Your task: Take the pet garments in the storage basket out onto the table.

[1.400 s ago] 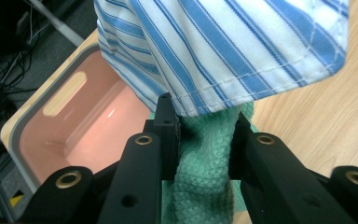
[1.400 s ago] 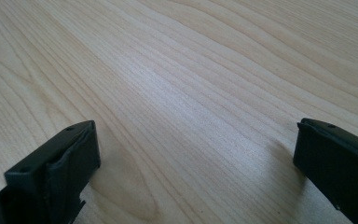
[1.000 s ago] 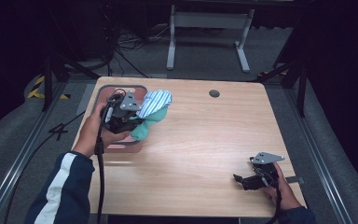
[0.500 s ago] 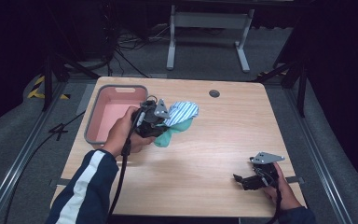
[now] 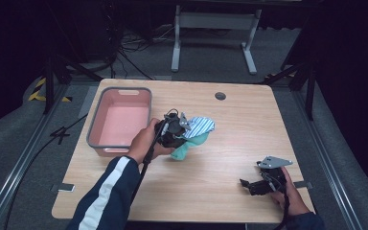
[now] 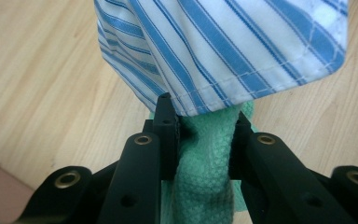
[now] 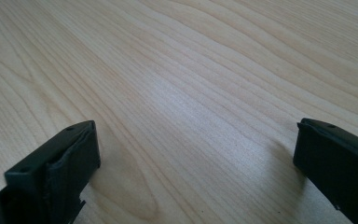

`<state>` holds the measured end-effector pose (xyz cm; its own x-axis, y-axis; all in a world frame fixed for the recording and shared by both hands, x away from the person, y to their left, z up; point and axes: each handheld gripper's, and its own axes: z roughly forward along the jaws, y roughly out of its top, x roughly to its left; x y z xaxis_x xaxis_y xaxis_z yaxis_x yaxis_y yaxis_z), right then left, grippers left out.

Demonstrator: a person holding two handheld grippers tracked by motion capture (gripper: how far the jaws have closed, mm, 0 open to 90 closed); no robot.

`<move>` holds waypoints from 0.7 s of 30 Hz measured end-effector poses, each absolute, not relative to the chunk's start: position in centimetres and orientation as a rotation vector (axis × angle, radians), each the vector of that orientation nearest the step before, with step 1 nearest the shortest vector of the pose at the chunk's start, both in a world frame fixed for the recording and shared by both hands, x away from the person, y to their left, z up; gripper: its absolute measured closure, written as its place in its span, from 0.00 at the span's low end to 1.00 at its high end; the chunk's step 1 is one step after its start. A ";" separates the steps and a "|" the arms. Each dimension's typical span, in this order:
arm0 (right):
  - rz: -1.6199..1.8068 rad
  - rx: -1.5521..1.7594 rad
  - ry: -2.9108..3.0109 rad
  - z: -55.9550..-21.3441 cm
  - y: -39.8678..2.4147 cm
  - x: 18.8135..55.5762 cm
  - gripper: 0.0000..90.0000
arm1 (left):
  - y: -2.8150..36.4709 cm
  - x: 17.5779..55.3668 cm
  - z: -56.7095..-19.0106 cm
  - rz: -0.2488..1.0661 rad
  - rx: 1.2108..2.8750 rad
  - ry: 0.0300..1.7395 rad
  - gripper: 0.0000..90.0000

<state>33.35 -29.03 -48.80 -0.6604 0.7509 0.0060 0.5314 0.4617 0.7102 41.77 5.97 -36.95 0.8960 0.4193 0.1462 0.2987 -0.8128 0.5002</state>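
Since a second ago the left gripper (image 5: pixel 184 128) has carried its bundle off the pink plastic bin (image 5: pixel 120 122) and down over the wooden table (image 5: pixel 230 143), just beside the bin's right wall. Its jaws are clenched on a bunched neck of green waffle-knit cloth (image 6: pixel 204 172), with a blue-and-white striped cloth (image 6: pixel 223 51) draped over the top. Both look light, soft and floppy; nothing fragile, but loose fabric slides, so pinching a gathered fold, as it does, seems the sure hold. The striped piece looks smooth, hemmed and thin. By the table's near right corner, the right gripper (image 5: pixel 263 184) rests with jaws spread wide, holding nothing.
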 end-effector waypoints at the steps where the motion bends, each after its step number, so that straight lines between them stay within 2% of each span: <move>1: 1.007 1.092 2.407 -48.8 -29.0 33.3 0.01 | 6.0 41.8 -37.0 0.344 2.583 0.521 0.82; 21: 1.008 1.089 2.410 -48.8 -29.0 33.3 0.01 | 3.8 42.2 -42.3 0.261 2.656 0.541 0.79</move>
<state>33.32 -29.04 -48.79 -0.6627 0.7488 0.0063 0.5304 0.4634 0.7099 42.21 3.83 -42.28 0.9069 0.4097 0.0981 0.3318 -0.8381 0.4331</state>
